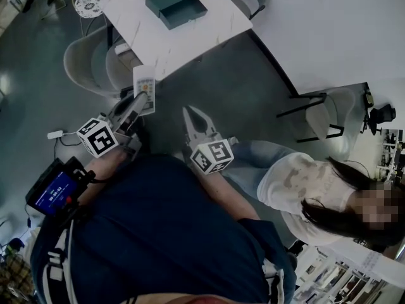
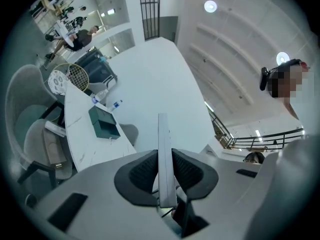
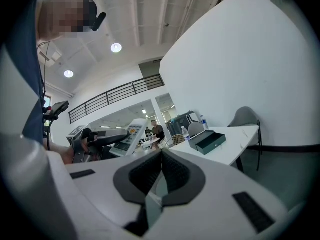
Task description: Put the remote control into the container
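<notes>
Head view, looking steeply down: the left gripper is clamped on the remote, which reaches past the jaws toward the white surface. The remote is held in the air, near the surface's closest edge. In the left gripper view it shows edge-on, with a pad pressed against each flat side. The container is a dark teal box that sits on the surface, well apart from the remote. A bottle stands near it. The right gripper hovers beside the left one over the grey floor. Its jaws are closed together with nothing between them — the right gripper view shows the pads meeting. A pale chair is pushed up to the surface on the left. A person in a light top sits off to the right.
</notes>
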Demonstrator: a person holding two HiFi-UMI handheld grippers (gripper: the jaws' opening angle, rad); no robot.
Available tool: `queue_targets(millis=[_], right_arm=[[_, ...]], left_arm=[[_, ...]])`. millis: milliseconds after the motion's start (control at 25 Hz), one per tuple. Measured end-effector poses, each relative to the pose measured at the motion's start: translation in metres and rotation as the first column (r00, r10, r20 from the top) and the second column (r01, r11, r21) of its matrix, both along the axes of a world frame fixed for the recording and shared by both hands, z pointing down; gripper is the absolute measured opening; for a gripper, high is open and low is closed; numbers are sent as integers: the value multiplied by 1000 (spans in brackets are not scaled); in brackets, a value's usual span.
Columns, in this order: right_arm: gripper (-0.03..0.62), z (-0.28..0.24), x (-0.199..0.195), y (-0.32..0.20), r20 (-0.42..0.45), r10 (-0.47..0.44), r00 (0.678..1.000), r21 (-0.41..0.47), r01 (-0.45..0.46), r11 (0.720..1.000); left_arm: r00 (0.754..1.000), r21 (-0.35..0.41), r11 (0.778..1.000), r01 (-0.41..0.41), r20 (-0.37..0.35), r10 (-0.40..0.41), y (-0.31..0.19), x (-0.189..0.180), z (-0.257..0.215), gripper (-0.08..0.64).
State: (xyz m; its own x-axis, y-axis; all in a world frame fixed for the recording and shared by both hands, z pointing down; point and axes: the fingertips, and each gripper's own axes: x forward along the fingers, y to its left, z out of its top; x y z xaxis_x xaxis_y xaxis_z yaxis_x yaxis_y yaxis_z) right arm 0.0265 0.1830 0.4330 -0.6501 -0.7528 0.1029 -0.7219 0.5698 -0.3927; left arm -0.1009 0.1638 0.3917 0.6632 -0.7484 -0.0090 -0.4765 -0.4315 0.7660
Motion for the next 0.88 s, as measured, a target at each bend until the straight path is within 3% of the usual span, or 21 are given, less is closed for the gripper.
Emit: queue_targets(millis=[200,480,880], right_arm=[[15,-9,9,-7,-11,25,1000,18,-25,1000],[15,9,-25,-129,-27,91,996,-20,-91,996],[15,5,-53,-215,-60,167,984,-36,-170,985]], left_arm=[[1000,28,999,-16,-10,16,-13,4,-10,89],[997,22,996,-82,-15,82,-152,-30,7,89],[986,-16,986,-163,-34,163,-253,-56,25,89]])
